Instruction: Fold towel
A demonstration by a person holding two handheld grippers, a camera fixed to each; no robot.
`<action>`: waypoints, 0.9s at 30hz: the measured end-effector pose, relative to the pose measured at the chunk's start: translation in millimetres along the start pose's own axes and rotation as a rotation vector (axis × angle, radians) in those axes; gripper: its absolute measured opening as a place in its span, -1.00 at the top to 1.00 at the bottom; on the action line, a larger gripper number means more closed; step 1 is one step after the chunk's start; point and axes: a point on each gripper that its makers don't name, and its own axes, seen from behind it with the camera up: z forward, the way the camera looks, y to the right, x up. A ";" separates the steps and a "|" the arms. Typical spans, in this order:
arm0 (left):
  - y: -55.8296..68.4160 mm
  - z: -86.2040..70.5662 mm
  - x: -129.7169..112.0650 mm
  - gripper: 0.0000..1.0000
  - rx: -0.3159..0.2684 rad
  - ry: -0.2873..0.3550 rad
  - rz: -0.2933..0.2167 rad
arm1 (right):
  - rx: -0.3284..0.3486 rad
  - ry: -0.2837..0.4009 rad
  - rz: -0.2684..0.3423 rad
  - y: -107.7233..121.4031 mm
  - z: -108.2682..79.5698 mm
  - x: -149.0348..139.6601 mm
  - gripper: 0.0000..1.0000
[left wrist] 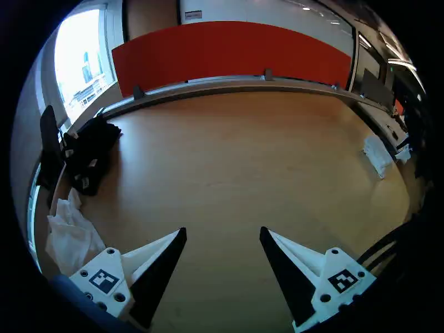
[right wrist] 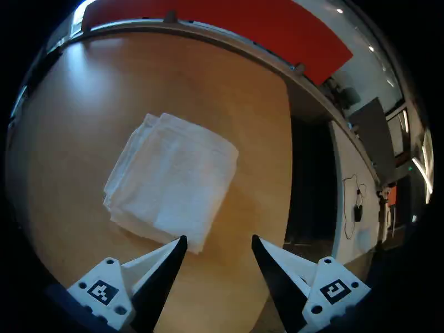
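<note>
Lying folded into a thick white rectangle, towel (right wrist: pixel 172 183) sits flat on the wooden table (right wrist: pixel 83 100), toward the table's right edge.

Right gripper (right wrist: pixel 216 237): fingers spread wide, gripping nothing, poised over the table at the towel's near corner; whether the left fingertip touches the cloth cannot be told.

Left gripper (left wrist: pixel 222 228): fingers spread wide, empty, over bare wood at the table's middle.

Black bag (left wrist: pixel 89 152): heaped on the table's left side.

Crumpled white cloth (left wrist: pixel 69 233): at the table's left edge, nearer than the bag.

Red partition (left wrist: pixel 233 53): upright along the table's far edge.
</note>
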 end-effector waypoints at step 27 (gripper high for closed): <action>-1.0 -4.8 6.5 -0.96 -0.002 0.020 -0.006 | 0.032 0.068 0.053 -19.6 -10.5 22.4 -1.00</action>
